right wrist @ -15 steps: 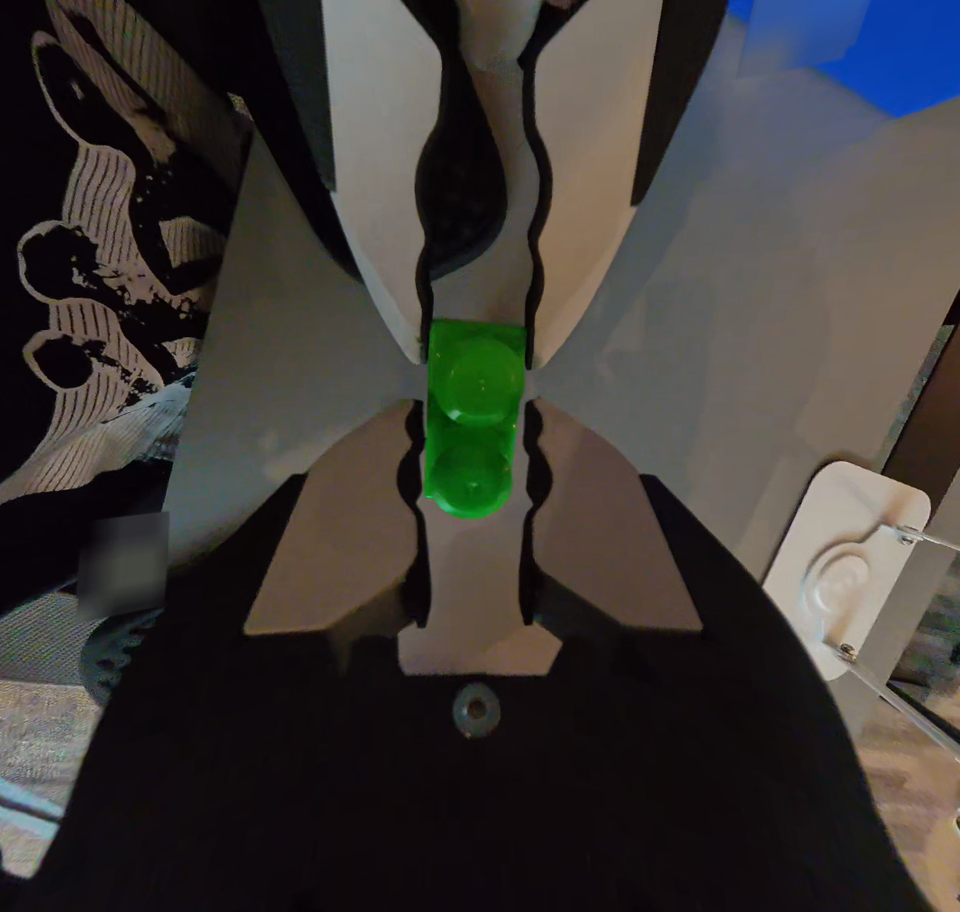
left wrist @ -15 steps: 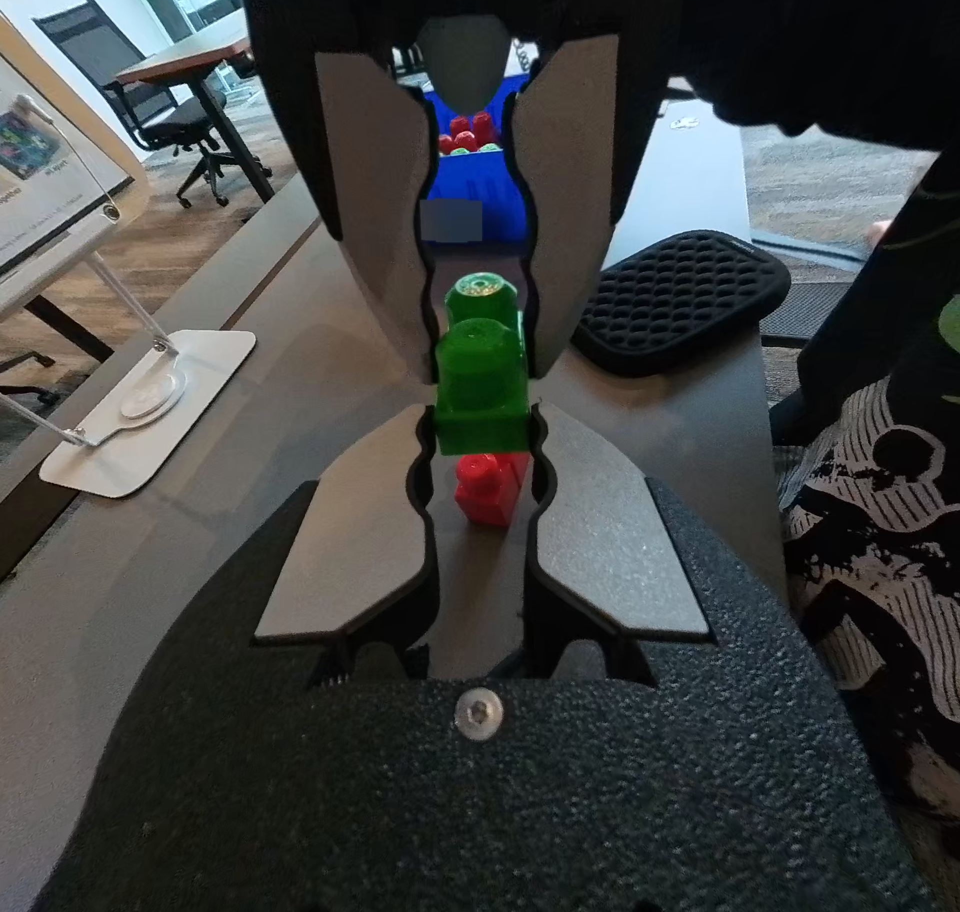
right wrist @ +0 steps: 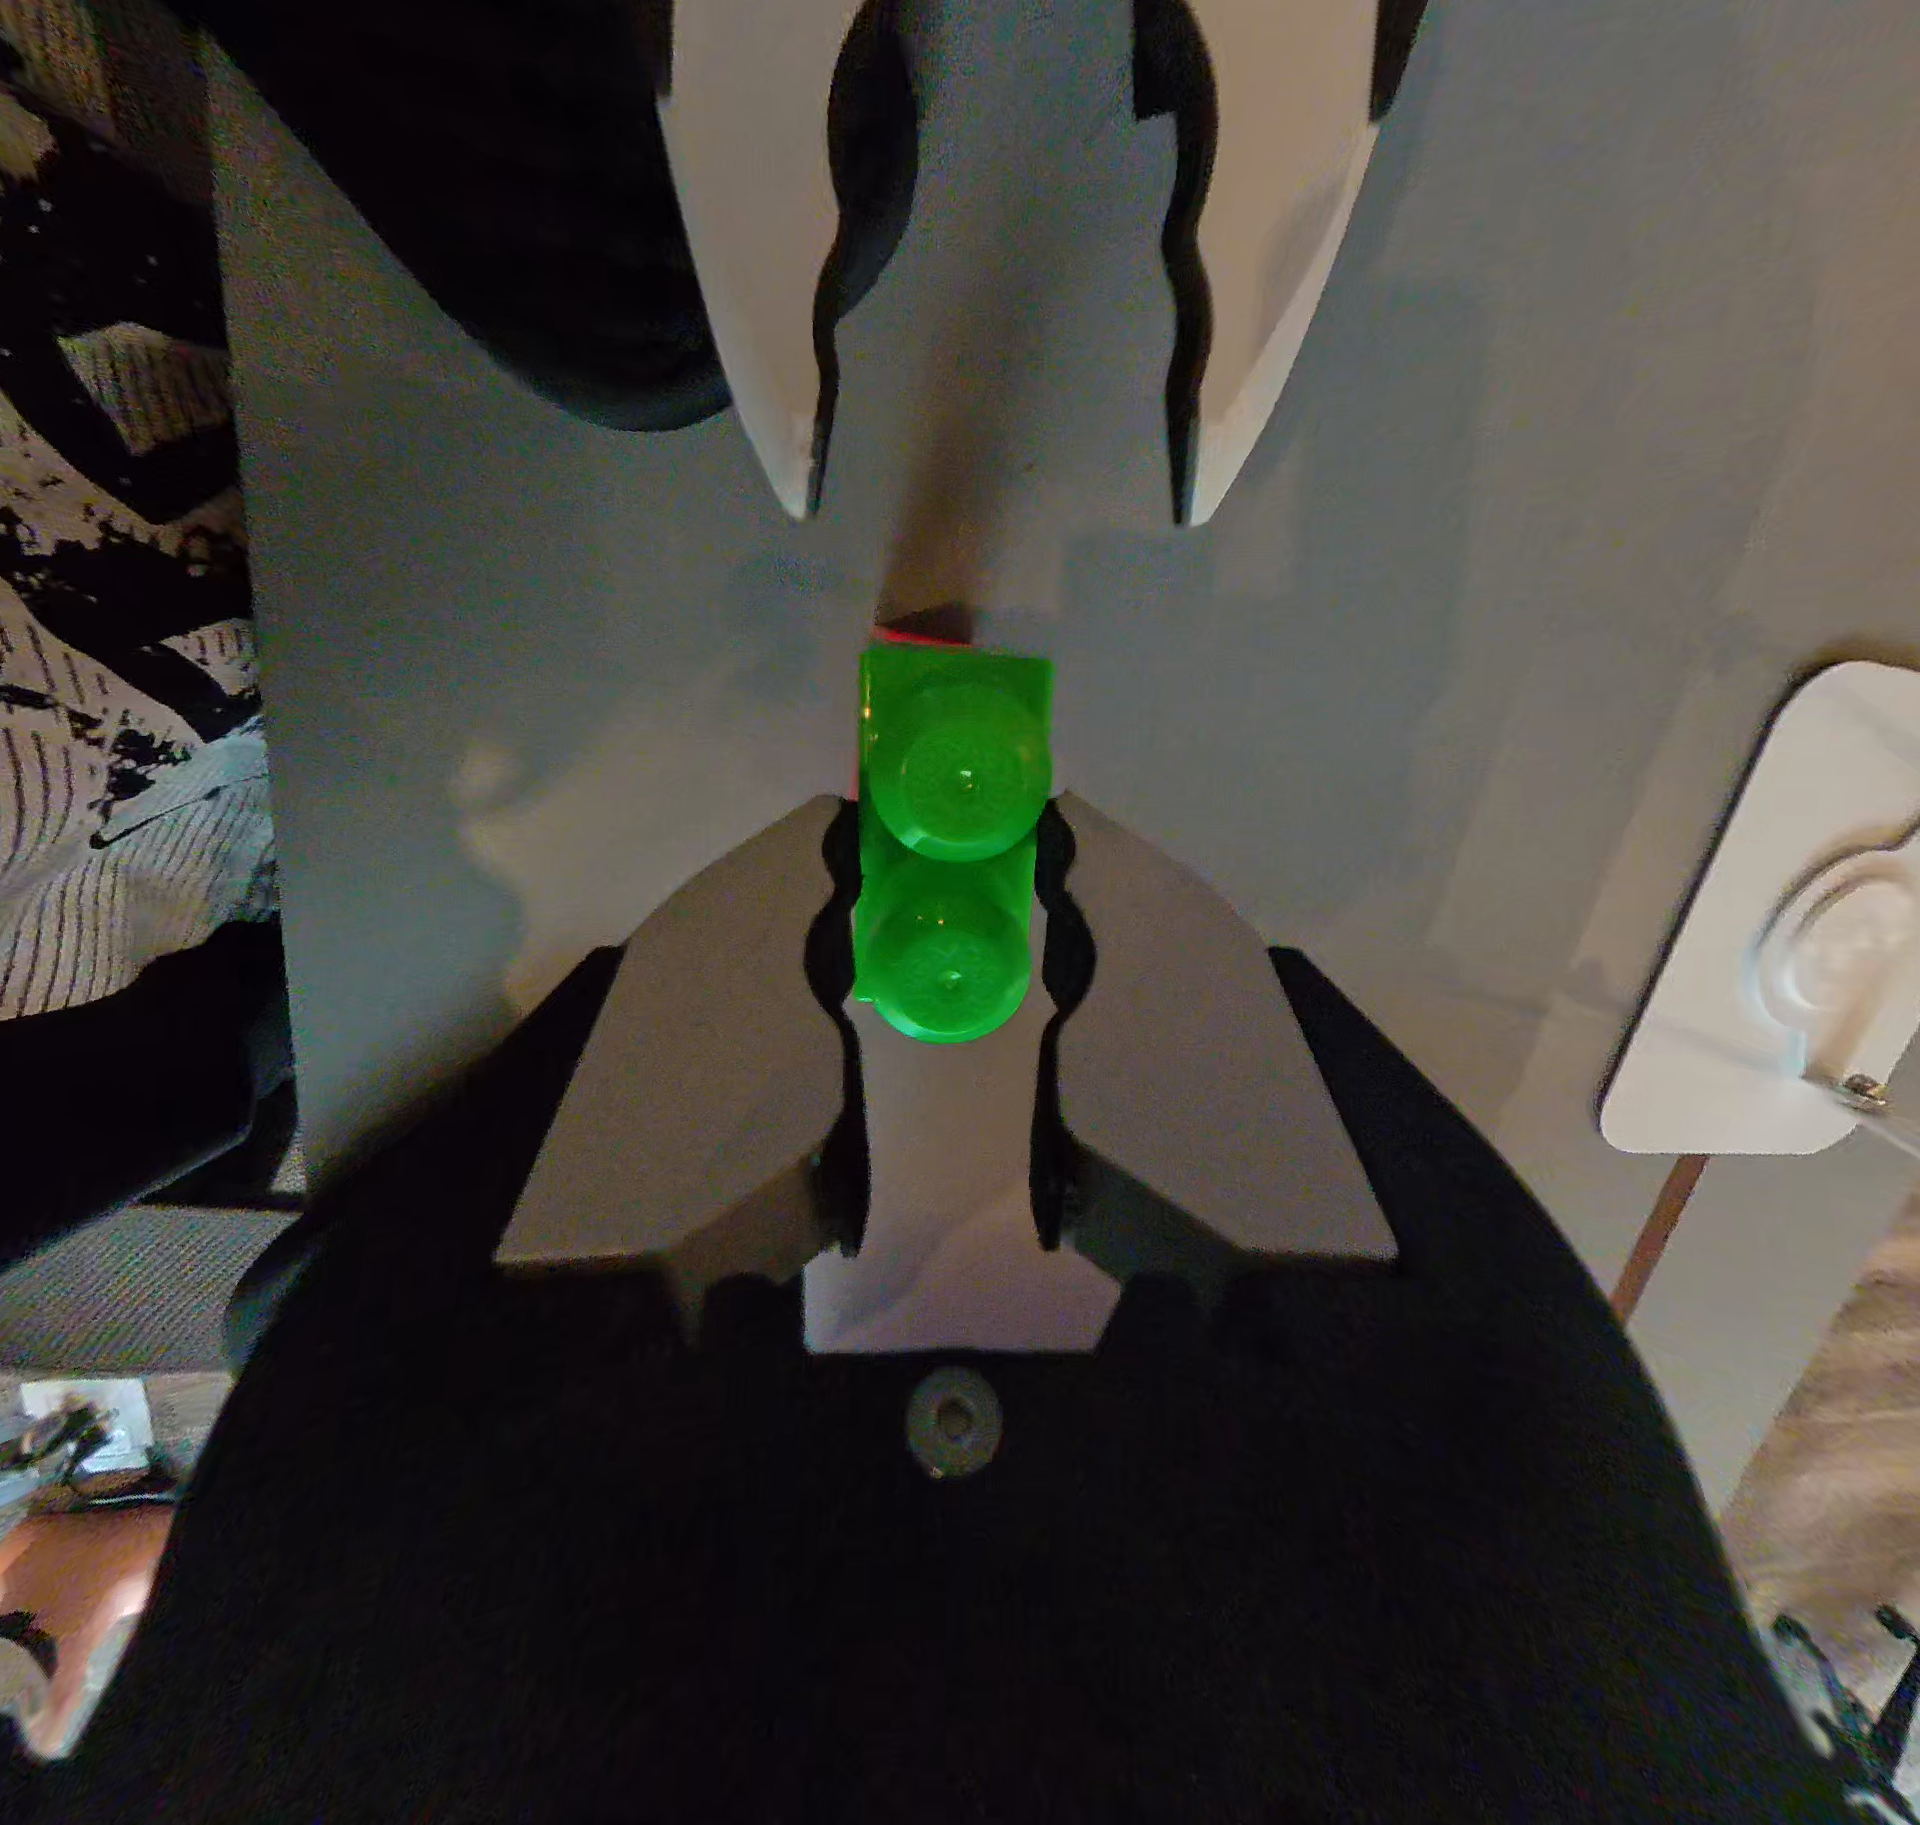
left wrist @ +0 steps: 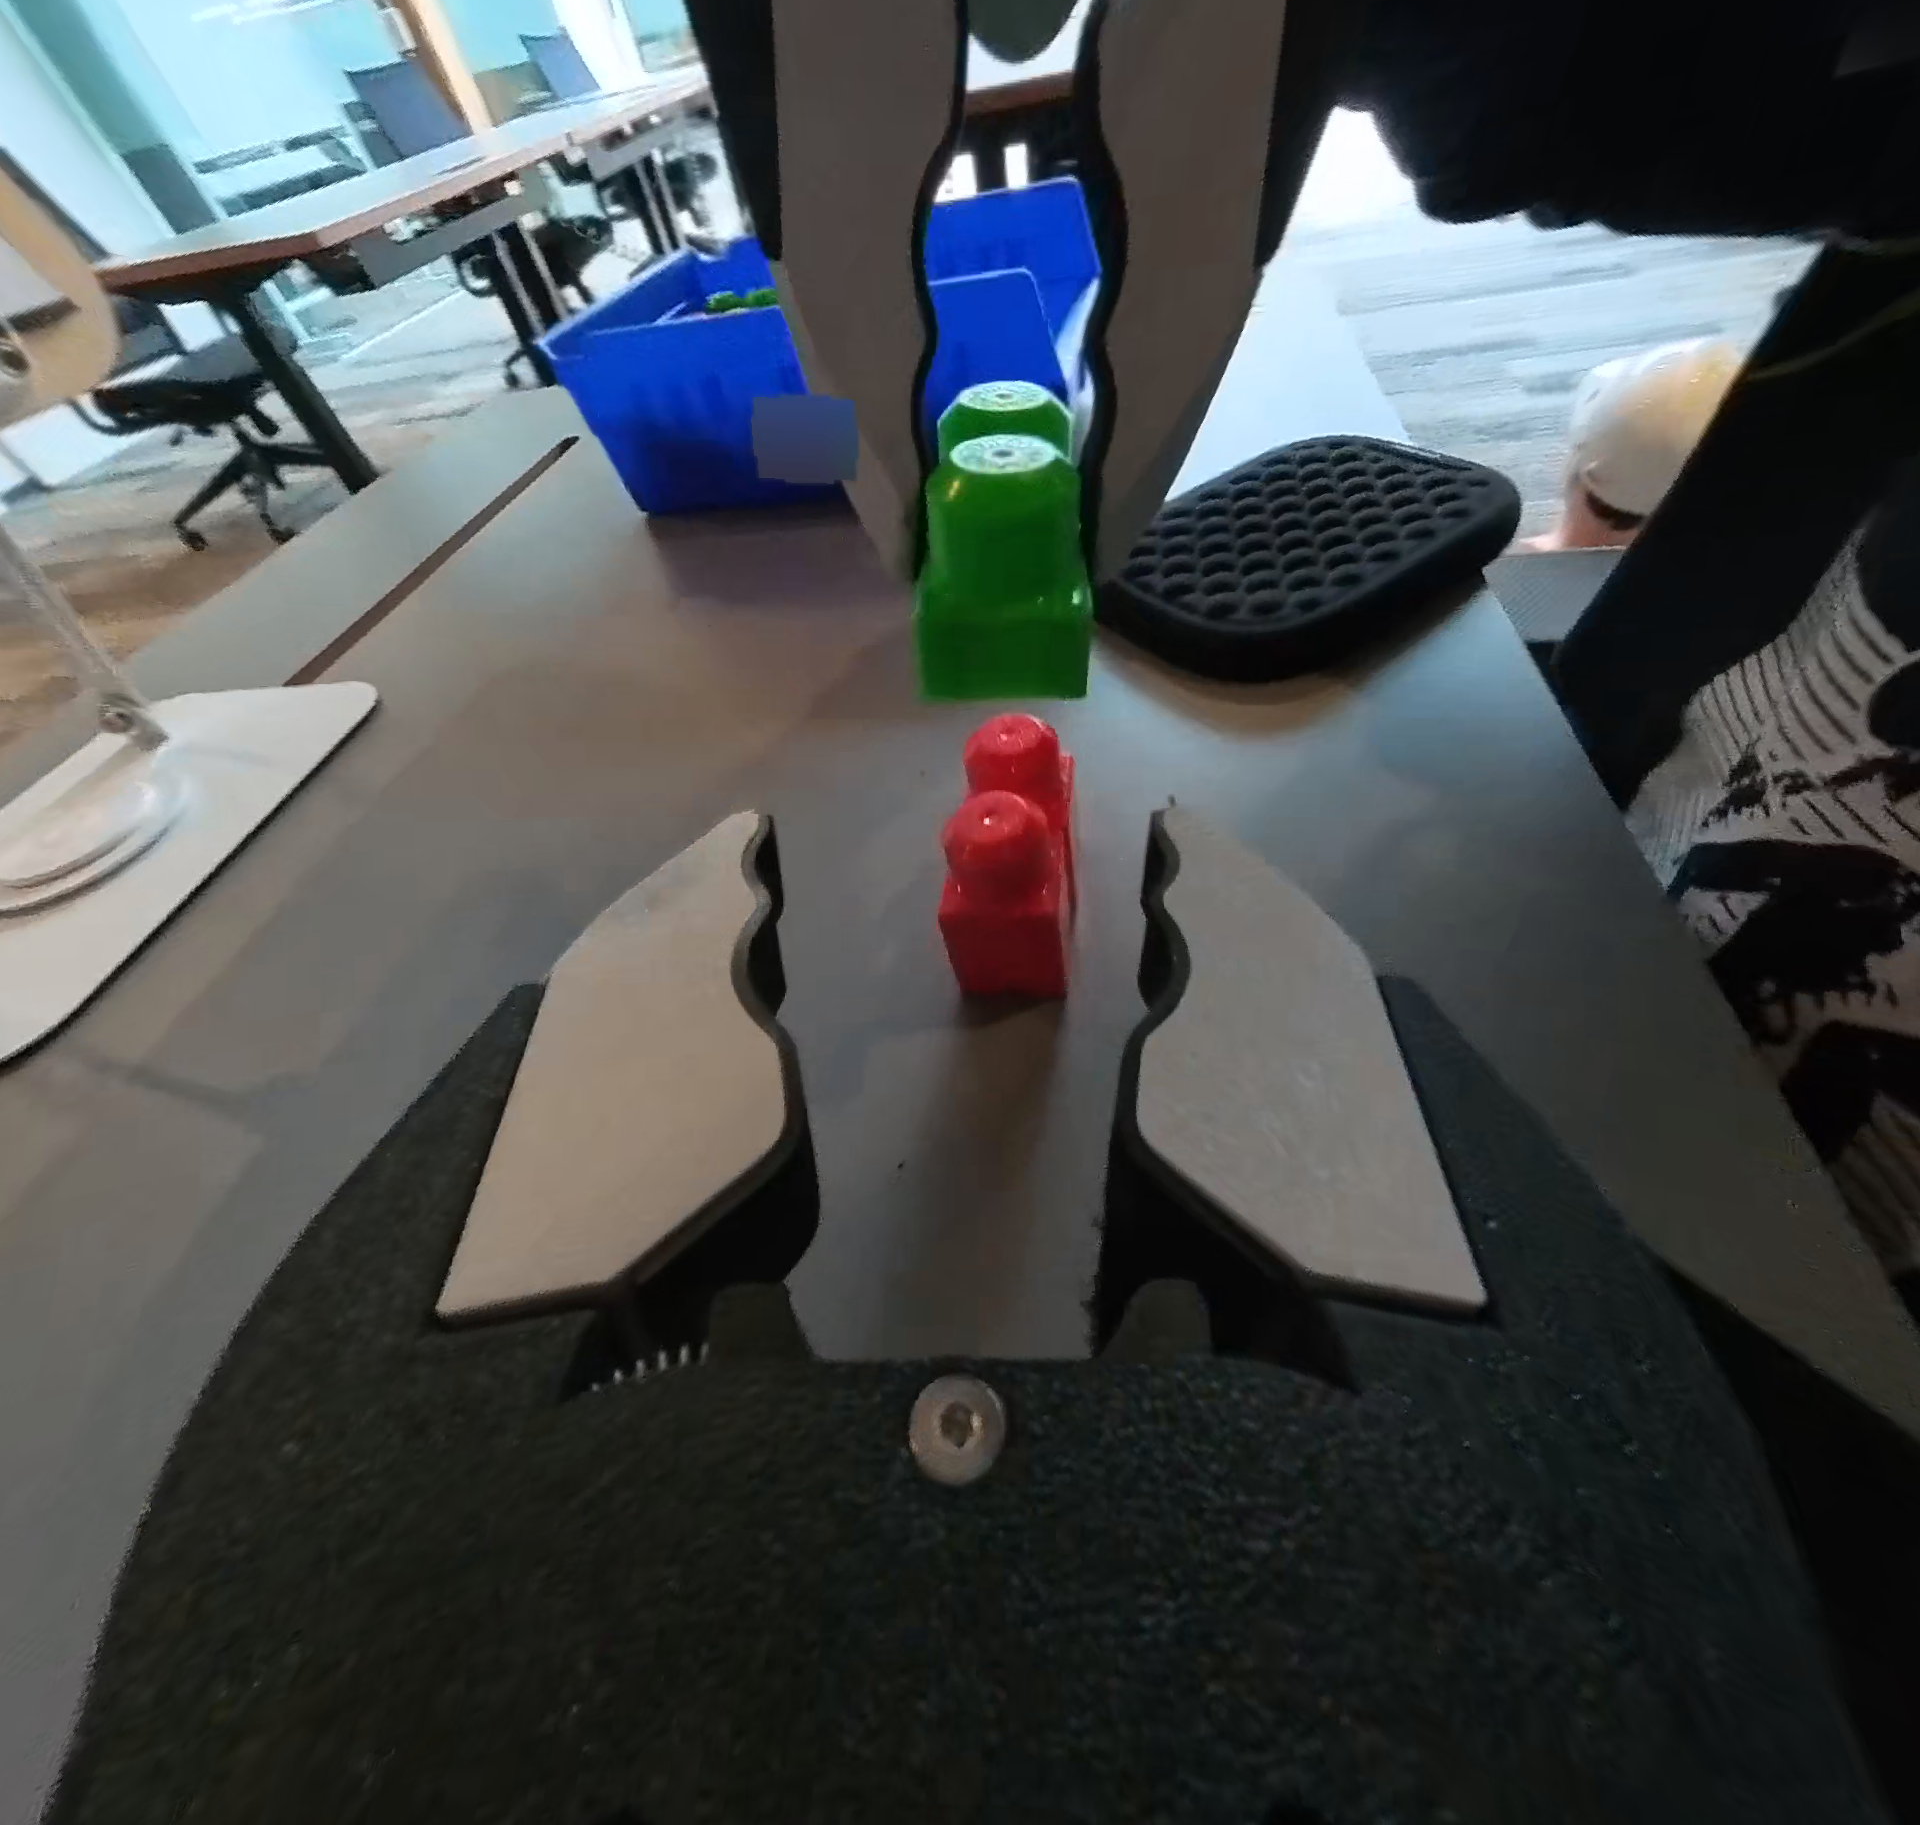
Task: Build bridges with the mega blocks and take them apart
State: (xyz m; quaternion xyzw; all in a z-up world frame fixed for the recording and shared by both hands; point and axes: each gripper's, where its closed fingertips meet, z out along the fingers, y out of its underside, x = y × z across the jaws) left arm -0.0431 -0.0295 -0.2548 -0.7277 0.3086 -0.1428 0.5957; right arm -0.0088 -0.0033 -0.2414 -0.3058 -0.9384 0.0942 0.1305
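**Green block lifted clear of the red one**

Half a second ago the left gripper [left wrist: 961, 861] was clamped on the green block [left wrist: 1003, 570]; now its jaws stand apart around the red block [left wrist: 1006, 887] on the table [left wrist: 499, 757]. The right gripper [right wrist: 948, 840] pinches the green block, held above and apart, so disassembly looks underway. Open tabletop lies left; a blue bin [left wrist: 675, 404] and black pad [left wrist: 1309, 549] sit farther off.
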